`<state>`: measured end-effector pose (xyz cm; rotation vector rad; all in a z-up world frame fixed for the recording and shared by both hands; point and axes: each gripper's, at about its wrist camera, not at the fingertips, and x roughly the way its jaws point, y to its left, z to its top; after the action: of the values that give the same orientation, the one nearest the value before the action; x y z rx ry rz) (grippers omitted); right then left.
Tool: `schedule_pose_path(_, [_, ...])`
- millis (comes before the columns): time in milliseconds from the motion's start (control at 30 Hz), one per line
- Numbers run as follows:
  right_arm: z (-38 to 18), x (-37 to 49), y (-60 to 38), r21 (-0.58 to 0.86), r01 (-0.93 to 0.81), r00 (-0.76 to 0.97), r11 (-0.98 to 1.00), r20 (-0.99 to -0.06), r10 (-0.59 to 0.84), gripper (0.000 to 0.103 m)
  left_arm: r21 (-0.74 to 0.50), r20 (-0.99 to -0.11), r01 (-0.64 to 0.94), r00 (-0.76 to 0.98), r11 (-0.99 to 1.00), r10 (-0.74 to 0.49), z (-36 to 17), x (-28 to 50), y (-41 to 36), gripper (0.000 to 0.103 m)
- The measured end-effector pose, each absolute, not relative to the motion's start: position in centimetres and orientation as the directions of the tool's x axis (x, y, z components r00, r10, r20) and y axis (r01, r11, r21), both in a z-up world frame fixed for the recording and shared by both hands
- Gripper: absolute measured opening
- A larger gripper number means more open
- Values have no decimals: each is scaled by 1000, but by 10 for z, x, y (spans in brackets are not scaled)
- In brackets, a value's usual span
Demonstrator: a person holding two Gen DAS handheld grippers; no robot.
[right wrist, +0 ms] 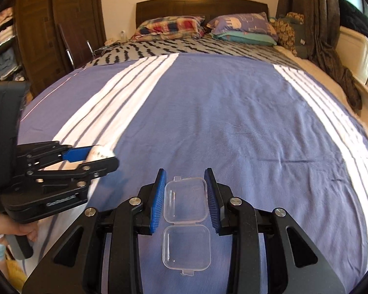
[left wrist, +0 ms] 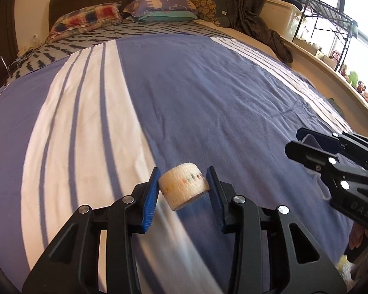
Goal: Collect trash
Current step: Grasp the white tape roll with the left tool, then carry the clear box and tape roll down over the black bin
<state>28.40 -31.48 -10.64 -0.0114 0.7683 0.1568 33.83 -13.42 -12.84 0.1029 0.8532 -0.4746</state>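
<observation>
The left gripper (left wrist: 182,189) is clamped on a small roll of white bandage tape (left wrist: 184,187), its blue pads (left wrist: 151,197) pressing the roll's two sides. The roll, printed with small coloured marks, is tilted and held above the bed (left wrist: 208,85), which is covered by a blue bedspread with white stripes. In the right wrist view the same roll (right wrist: 99,153) shows at the left, between the left gripper's fingers.

The right gripper (right wrist: 185,197) holds a clear plastic hinged box (right wrist: 186,223), opened flat; its blue pads (right wrist: 158,198) bracket the farther half, while the nearer half lies between the gripper's black arms. In the left wrist view the right gripper (left wrist: 304,142) enters from the right, near the left one. Pillows (right wrist: 169,25) lie at the dark headboard (right wrist: 201,3).
</observation>
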Motion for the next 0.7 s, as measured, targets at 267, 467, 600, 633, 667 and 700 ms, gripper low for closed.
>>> schedule_pose_path(267, [-81,204,-297,8,-178,733,984,-666,138,33,-74,-721,439,597,896,-352,-100,247,-108,36])
schedule_pose_path(467, [-74,143,-288,13,-191,734,982,-662,152,33,-77,-698,449,614,890,-370,-81,178,-96,36])
schedule_pose_path(600, [-73,110,-286,17,-194,733,981,-662,156,33,-104,-692,456,605,884,-393,-81,141,-89,36])
schedule_pose_path(633, [-72,101,-285,15,-194,733,981,-662,156,33,-108,-692,455,604,884,-395,-83,129,-86,36])
schedule_pose_path(667, [-72,92,-284,13,-194,732,981,-663,154,33,-110,-692,454,603,884,-396,-83,123,-86,36])
schedule_pose_path(700, [-72,86,-284,12,-195,732,981,-663,153,33,-116,-693,455,600,883,-400,-85,113,-84,36])
